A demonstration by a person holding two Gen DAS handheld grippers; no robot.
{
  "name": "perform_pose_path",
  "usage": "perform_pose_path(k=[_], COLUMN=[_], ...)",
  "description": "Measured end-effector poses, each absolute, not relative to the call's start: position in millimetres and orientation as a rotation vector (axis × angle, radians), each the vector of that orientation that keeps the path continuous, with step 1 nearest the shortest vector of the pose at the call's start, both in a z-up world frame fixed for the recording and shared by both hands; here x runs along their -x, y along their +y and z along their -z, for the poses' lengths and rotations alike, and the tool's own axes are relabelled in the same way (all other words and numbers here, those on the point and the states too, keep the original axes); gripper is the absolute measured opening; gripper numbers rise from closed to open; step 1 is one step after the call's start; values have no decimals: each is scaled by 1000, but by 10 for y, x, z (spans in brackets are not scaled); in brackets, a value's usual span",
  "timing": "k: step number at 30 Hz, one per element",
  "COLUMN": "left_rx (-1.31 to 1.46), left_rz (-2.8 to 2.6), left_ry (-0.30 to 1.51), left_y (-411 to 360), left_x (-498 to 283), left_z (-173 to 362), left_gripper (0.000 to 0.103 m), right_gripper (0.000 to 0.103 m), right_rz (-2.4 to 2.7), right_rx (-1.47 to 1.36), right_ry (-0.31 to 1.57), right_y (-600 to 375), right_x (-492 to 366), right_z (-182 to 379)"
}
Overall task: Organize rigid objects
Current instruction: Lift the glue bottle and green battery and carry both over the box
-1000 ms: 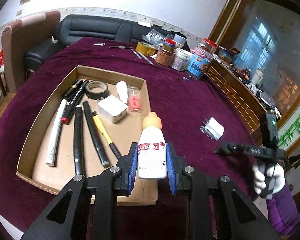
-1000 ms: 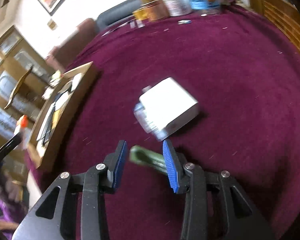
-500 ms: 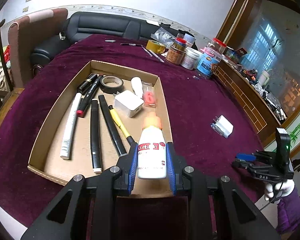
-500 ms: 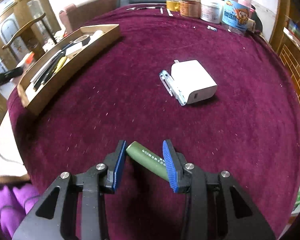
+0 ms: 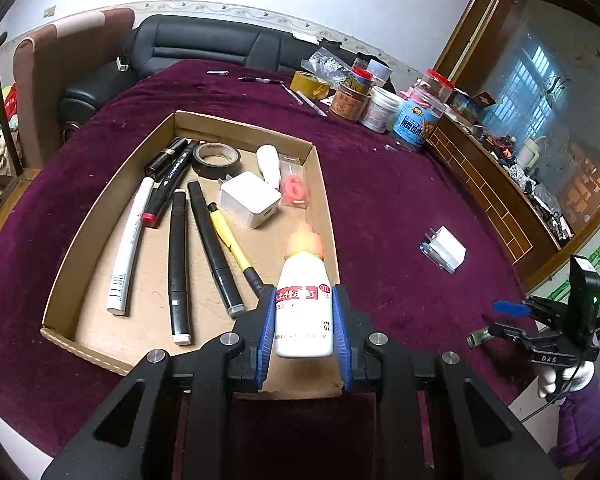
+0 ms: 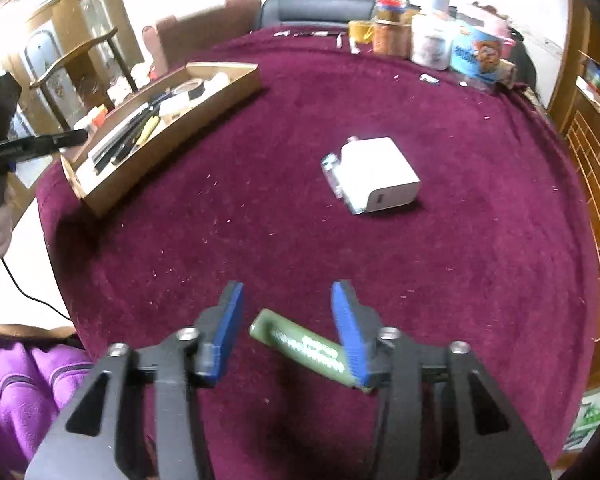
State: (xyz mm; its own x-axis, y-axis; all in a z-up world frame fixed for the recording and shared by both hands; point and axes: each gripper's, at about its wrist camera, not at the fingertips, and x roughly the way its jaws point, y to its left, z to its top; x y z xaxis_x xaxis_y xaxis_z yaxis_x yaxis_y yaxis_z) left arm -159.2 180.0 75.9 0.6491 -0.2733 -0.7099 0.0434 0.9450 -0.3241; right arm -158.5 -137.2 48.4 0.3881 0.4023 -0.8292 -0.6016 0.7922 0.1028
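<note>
Purple cloth (image 6: 440, 280) covers the round table. Left gripper (image 5: 304, 332) clamps a white bottle (image 5: 305, 312), cap pointing away, over the cardboard tray's (image 5: 324, 184) near right corner. Right gripper (image 6: 288, 332), jaws just widening, seemingly loose around a green stick (image 6: 300, 346) lying slantwise, near a white charger (image 6: 376, 174)

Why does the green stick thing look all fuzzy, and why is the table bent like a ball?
Right wrist view: the green cylinder and the blue pads of the right hand-held gripper are smeared by motion blur, and the far jars are soft too. Left wrist view: mostly sharp, though the orange cap of the white plastic bottle looks soft. Both views: the fisheye lens curves the maroon tablecloth and darkens the corners.
</note>
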Motion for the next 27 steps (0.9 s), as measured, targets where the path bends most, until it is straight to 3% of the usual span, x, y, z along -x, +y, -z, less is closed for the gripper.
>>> perform_pose_path(k=[7, 8, 9, 17, 27], left_rx=[297, 294, 292, 305, 354], left_rz=[189, 188, 187, 134, 60], left_ry=[870, 871, 871, 863, 902], left_y=[1743, 1729, 1722, 1891, 2179], left_x=[1540, 1540, 1542, 1522, 1449], left_z=[-702, -700, -704, -706, -547], left_gripper=[23, 23, 23, 23, 23], right_gripper=[51, 50, 41, 19, 18], right_rz=[-679, -671, -659, -642, -806], right_rx=[430, 444, 450, 300, -72], right_ry=[1025, 1026, 1027, 1070, 1021], right_y=[-1258, -1242, -1226, -1290, -1099], right_x=[1726, 1712, 1704, 1593, 1437], right_z=[-293, -256, -227, -220, -554])
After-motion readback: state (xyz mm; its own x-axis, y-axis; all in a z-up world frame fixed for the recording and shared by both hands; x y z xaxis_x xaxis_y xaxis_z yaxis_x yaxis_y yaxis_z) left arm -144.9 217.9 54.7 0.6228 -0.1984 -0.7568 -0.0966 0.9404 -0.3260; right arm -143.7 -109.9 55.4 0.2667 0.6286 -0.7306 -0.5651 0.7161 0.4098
